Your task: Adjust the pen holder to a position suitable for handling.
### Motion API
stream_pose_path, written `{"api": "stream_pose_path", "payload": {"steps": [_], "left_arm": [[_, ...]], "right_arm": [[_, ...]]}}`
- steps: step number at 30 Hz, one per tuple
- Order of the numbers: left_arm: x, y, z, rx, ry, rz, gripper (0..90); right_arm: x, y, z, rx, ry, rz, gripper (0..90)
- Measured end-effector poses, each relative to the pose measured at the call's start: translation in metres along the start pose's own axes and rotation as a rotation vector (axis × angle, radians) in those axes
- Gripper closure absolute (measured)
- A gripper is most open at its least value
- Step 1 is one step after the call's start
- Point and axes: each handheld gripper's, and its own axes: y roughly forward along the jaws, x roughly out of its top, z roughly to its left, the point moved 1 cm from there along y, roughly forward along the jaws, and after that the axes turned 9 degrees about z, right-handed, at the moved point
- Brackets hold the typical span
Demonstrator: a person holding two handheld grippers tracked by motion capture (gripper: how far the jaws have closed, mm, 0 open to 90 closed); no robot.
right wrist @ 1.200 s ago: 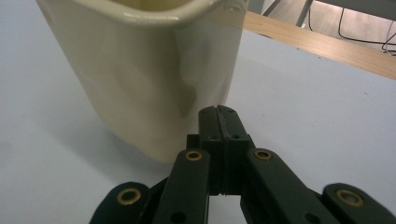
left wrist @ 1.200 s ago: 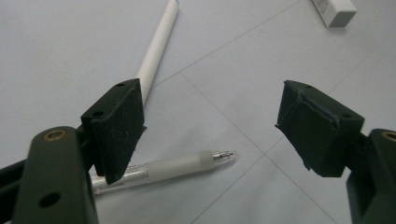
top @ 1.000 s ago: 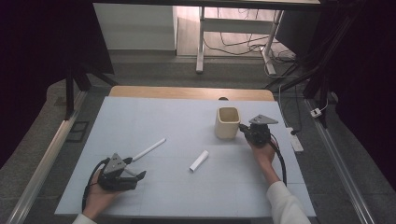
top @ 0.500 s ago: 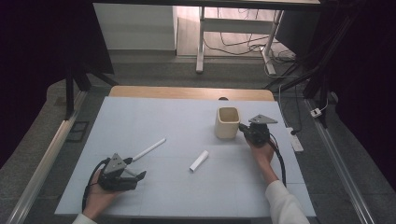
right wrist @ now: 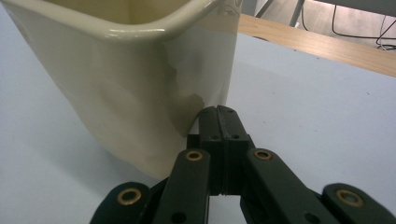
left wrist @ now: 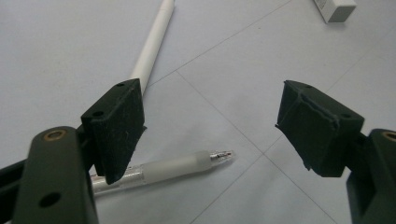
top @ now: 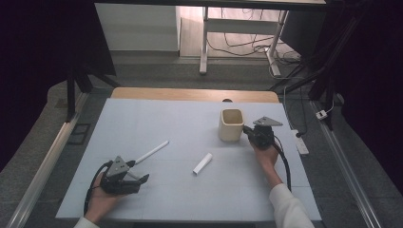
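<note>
We hold the left gripper [top: 135,178] low over the near left part of the table [top: 157,118], and its fingers [left wrist: 116,126] stand wide apart with nothing pressed between them. In the left gripper view a clear pen [left wrist: 163,170] with a frosted grip lies flat on the pale sheet just under the left-hand finger, its tip pointing into the gap between the two fingers; part of its barrel is hidden behind that finger. Just beyond the same finger a white stick [top: 151,152] lies slantwise on the table, running away from the gripper toward the middle. Farther toward the middle lies a short white tube [top: 203,163], well apart from both grippers. We hold the right gripper [top: 247,129] at the far right of the table, beside a cream square cup [top: 231,124] that stands upright with its mouth open to the top. In the right gripper view its fingers [right wrist: 217,122] are pressed flat together with nothing between them, and their tips lie right against the lower corner of the cup; whether they truly touch its wall we cannot tell. The cup's glazed side fills the upper left there, and the wooden edge [right wrist: 322,44] of the table runs behind it.
</note>
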Motion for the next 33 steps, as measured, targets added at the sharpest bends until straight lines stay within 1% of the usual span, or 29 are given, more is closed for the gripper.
{"api": "stream_pose_path", "payload": {"steps": [8,11,12,13,15,16,19,22,33], "left_arm": [[0.0,0.0,0.0,0.0,0.0,0.0,22.9],[0.0,0.0,0.0,0.0,0.001,0.0,22.9],[0.0,0.0,0.0,0.0,0.003,0.0,23.0],[0.0,0.0,0.0,0.001,0.003,-0.001,22.9],[0.0,0.0,0.0,0.002,0.003,0.0,22.9],[0.0,0.0,0.0,0.002,0.002,0.001,22.9],[0.0,-0.001,0.001,0.001,0.002,-0.001,22.9],[0.0,0.0,0.0,0.001,0.004,0.001,23.0],[0.0,0.001,-0.001,0.0,0.006,0.006,22.9]], "right_arm": [[-0.001,0.0,0.0,-0.001,0.012,0.005,89.0],[-0.002,0.004,0.001,-0.011,0.009,0.024,89.0],[-0.004,0.006,0.002,-0.011,0.004,0.041,89.0],[-0.005,0.008,0.003,-0.007,-0.004,0.047,89.0],[-0.004,0.01,0.007,0.001,-0.014,0.05,89.0],[-0.004,0.011,0.009,0.002,-0.026,0.05,89.0],[-0.001,0.013,0.015,0.002,-0.049,0.054,89.0],[0.001,0.014,0.018,-0.004,-0.065,0.064,89.0],[0.004,0.017,0.015,-0.008,-0.049,0.054,89.0]]}}
